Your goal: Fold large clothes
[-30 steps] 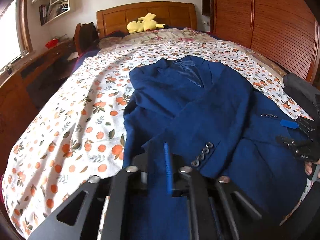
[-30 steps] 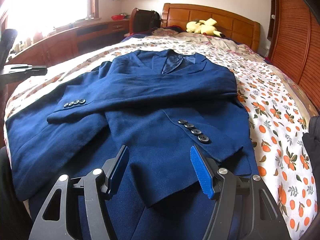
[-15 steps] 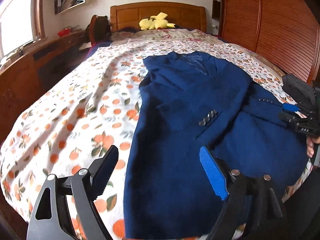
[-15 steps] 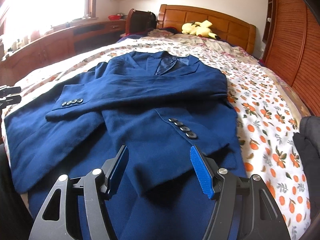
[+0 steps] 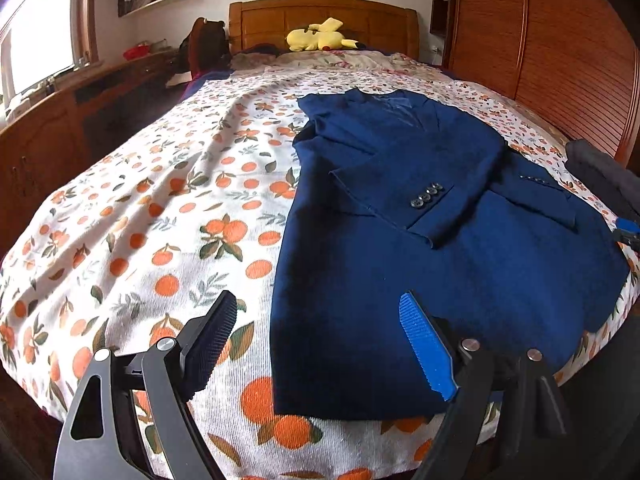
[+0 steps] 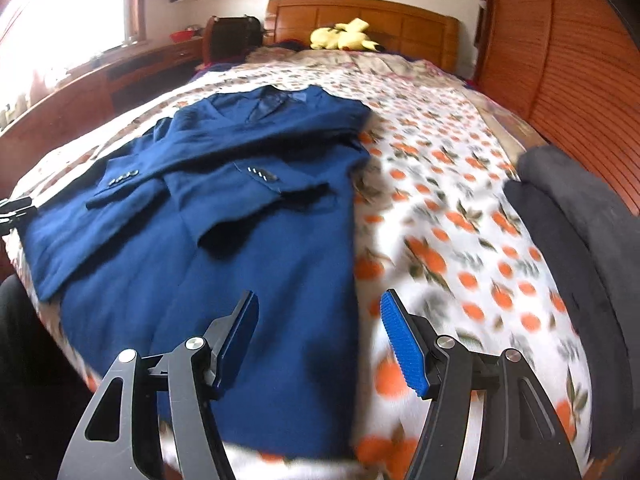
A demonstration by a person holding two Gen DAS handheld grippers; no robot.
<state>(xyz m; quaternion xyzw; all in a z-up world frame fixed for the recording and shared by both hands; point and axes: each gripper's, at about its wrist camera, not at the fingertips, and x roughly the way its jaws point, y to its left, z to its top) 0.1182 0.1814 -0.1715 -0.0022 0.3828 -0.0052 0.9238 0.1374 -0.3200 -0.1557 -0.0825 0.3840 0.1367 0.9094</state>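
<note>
A navy blue suit jacket (image 5: 420, 216) lies flat on the bed, collar toward the headboard, both sleeves folded across its front; it also shows in the right wrist view (image 6: 224, 216). My left gripper (image 5: 320, 340) is open and empty, above the jacket's near left hem corner. My right gripper (image 6: 320, 336) is open and empty, above the jacket's near right hem edge. The right gripper's tip (image 5: 626, 232) shows at the right edge of the left wrist view.
The bed has an orange-print sheet (image 5: 160, 220) and a wooden headboard (image 5: 320, 20) with a yellow plush toy (image 5: 320, 36). A dark folded garment (image 6: 580, 240) lies at the bed's right side. A wooden desk (image 5: 60, 128) stands left, a wooden wardrobe (image 5: 540, 40) right.
My left gripper opened, letting go of the jacket, and drew back toward the near left hem corner. My right gripper shifted right toward the jacket's right edge, staying open.
</note>
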